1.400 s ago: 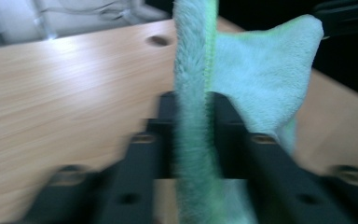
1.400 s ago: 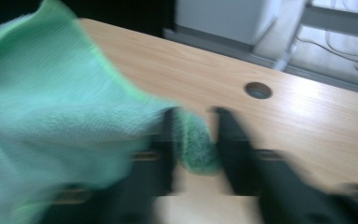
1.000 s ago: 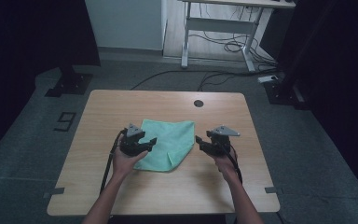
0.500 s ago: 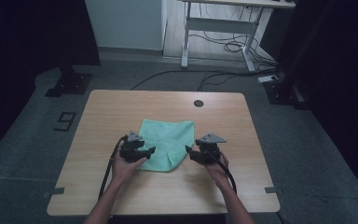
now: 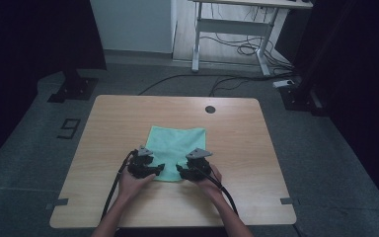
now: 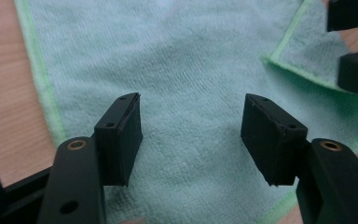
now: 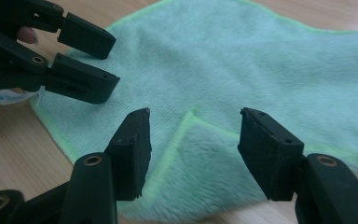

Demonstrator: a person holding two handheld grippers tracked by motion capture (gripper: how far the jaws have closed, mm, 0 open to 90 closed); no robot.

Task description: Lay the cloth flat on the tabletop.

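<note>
Left hand-held gripper (image 5: 159, 169): jaws spread, nothing between them; it hovers over the near left part of the cloth, tips aimed inward.
Right hand-held gripper (image 5: 180, 171): jaws also apart and empty, poised above a turned-over corner of the cloth in its own view.
Green microfibre cloth (image 5: 175, 146): lies flat on the table, near the middle and toward the person's side, one near corner folded over with a bright green hem showing.
Table (image 5: 256, 163): light wood, with a dark round grommet (image 5: 210, 109) at its far edge.
Just changed: over the last second both grippers have closed in from the cloth's sides to its near edge.
Meaning: probably lining up to pinch the near edge for a fold, though contact is hard to judge.
</note>
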